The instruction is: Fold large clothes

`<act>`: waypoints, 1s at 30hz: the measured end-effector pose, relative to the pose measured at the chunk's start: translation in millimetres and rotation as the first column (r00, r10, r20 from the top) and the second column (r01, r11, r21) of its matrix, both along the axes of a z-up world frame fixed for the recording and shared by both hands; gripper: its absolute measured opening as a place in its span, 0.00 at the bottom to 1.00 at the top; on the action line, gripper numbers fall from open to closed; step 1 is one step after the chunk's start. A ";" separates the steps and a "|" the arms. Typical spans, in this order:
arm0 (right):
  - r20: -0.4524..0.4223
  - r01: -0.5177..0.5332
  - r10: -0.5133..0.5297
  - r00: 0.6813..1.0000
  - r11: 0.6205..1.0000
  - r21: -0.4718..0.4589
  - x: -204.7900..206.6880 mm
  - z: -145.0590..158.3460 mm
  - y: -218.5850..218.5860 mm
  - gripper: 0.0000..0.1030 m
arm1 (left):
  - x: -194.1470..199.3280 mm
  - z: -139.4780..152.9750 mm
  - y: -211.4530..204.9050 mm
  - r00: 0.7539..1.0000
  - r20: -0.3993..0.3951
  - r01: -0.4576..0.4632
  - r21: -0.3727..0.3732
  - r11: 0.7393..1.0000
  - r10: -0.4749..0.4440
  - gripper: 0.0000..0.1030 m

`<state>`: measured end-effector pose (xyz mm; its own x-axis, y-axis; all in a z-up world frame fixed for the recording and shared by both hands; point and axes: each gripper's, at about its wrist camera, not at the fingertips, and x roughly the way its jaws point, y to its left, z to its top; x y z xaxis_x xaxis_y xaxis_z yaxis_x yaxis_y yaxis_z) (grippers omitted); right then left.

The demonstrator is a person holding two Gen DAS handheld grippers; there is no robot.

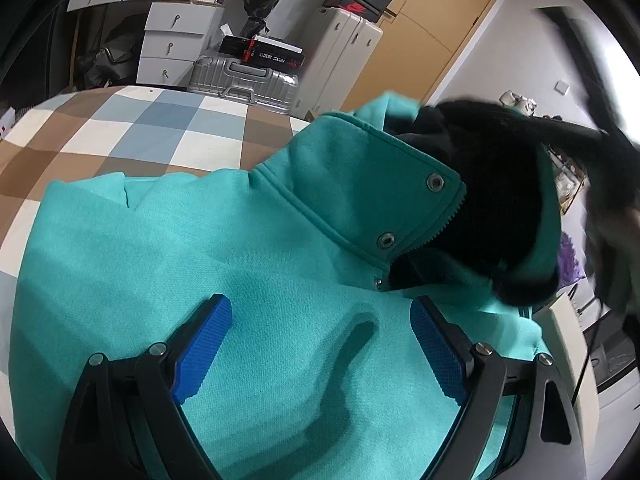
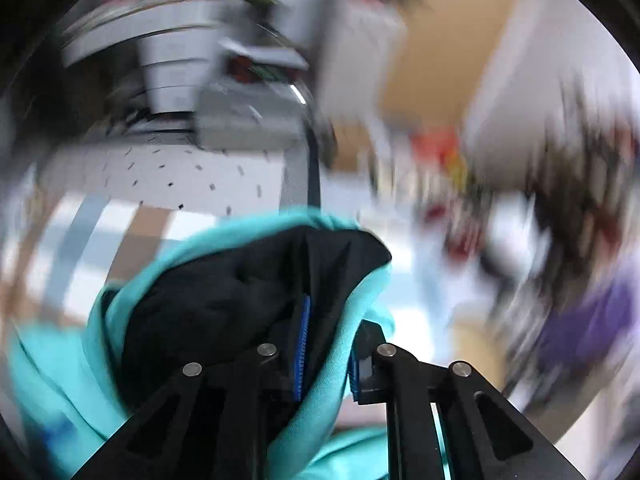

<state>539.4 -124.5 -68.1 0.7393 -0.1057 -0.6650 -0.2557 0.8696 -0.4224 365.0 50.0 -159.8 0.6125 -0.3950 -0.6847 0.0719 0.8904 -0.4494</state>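
The teal hoodie (image 1: 248,264) lies on the bed (image 1: 120,128), on the checked cover, w/ its body toward the near edge and its collar and snap buttons pointing at the far right corner. The hood (image 1: 492,216), black inside, sticks up at that end.

The left gripper (image 1: 320,344) hangs just over the chest of the hoodie w/ its blue pads (image 1: 208,344) spread wide. Nothing is between them, and I can't tell if they touch the cloth.

The right gripper (image 2: 332,344) is pinching the hood edge: teal cloth and black lining are squeezed between its pads, which are almost together. The right wrist view is very blurry, so the room behind is hard to read, but the pinch itself shows fine.

Step in hand, I think: the hood fold. The hood is grabbed and lifted, not yet laid down, so the folding looks like it's only at the start.

Next move needs the right hand to bring the hood over and down flat onto the back or chest, then let go. The left one should prob. press the body so it doesn't slide. Watch for the hood bunching up.
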 end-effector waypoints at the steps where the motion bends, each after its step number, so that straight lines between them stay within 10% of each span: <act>1: 0.035 -0.065 0.067 0.997 0.997 -0.048 -19.1 0.9 10.8 0.14 | 0.5 0.0 2.7 1.000 -0.003 0.000 -0.021 1.000 0.000 0.85; 9: 0.070 -0.391 0.395 0.916 0.918 -0.065 -198.8 -37.7 28.4 0.15 | -5.4 5.4 40.0 0.999 0.017 -0.040 -0.342 0.939 0.048 0.85; 15: 0.031 -0.297 0.304 0.952 0.897 0.328 -245.9 -63.0 9.7 0.15 | -8.1 17.6 46.9 0.998 0.055 -0.013 -0.409 0.912 0.039 0.85; 16: -0.009 -0.221 0.261 0.965 0.836 0.503 -239.2 -66.5 -4.5 0.15 | -9.0 22.1 46.3 0.996 0.079 0.005 -0.409 0.912 0.029 0.85; 19: -0.095 -0.027 0.217 0.971 0.500 0.866 -223.9 -93.3 -45.7 0.15 | -20.7 45.2 46.2 0.983 0.185 0.068 -0.420 0.905 0.012 0.85; 25: -0.100 0.019 0.242 0.965 0.317 0.948 -221.9 -120.9 -58.3 0.18 | -33.4 92.7 27.6 0.969 0.215 0.213 -0.464 0.860 -0.124 0.85; 27: -0.099 0.038 0.239 0.966 0.247 0.968 -219.9 -126.2 -66.1 0.17 | -38.4 125.4 -5.0 0.948 0.233 0.294 -0.372 0.880 -0.218 0.85; 30: -0.109 0.047 0.240 0.965 0.252 0.966 -219.8 -128.1 -63.4 0.18 | -32.6 162.9 -65.9 0.924 0.190 0.366 -0.187 0.912 -0.332 0.85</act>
